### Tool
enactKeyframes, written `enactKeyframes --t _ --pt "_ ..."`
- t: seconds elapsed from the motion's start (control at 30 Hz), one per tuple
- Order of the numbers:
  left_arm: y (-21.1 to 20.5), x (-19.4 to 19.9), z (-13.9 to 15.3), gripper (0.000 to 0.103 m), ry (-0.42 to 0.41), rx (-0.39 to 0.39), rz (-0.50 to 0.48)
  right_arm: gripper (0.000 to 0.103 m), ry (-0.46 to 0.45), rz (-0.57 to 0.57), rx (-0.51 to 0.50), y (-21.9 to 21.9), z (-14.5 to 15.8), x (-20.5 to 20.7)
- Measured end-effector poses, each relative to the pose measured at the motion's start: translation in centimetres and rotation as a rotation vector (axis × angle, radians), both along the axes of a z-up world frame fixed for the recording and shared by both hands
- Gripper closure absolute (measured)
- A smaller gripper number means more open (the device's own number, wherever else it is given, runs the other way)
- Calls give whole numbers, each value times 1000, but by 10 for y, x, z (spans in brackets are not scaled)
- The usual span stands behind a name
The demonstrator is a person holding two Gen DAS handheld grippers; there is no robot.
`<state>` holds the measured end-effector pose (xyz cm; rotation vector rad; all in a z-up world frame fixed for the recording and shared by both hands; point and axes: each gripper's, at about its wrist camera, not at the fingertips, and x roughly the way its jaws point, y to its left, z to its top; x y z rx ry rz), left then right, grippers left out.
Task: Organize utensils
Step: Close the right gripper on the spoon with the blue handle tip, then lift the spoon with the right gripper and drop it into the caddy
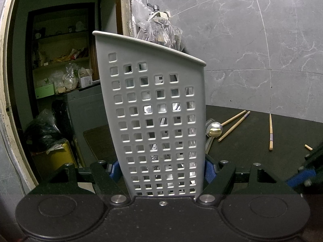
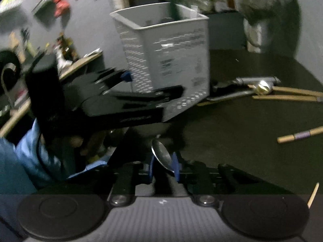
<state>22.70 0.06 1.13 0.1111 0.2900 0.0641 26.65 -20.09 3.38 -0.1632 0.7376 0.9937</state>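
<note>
Utensil holder [image 1: 157, 117] clamped by the left gripper [image 1: 161, 171]; spoon [image 2: 162, 155] pinched in the right gripper [image 2: 164, 166].

Left wrist view: the white perforated holder fills the centre of the frame, tilted, its base squeezed between the blue pads [image 1: 209, 171], its rim reaching the upper middle. Right of it the dark tabletop [image 1: 252, 141] lies open up to the grey marble wall [image 1: 242, 40], with a second spoon [image 1: 213, 130] and loose chopsticks [image 1: 270, 131] in the middle right.

Right wrist view, blurred: the spoon's bowl sits bottom centre, held between closed blue fingers. The holder [image 2: 167, 56] stands upper centre, above and beyond it, with the left gripper [image 2: 141, 98] grasping it from the left. Chopsticks [image 2: 298, 136] lie at the right edge.
</note>
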Motion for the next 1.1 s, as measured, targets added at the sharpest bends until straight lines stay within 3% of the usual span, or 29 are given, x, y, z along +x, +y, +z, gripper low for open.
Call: enactKeyframes --t 0.13,0.33,0.73,1.1 --pt "0 0 0 26 1 0 0 91 85 -77 45 -13 -2 22" --pt "0 0 0 26 0 1 0 98 116 -134 71 -19 -3 36" --pt "-1 0 0 26 1 3 0 98 54 -190 158 -28 17 39" --pt "0 0 1 26 2 4 0 98 -100 -234 360 -45 70 40"
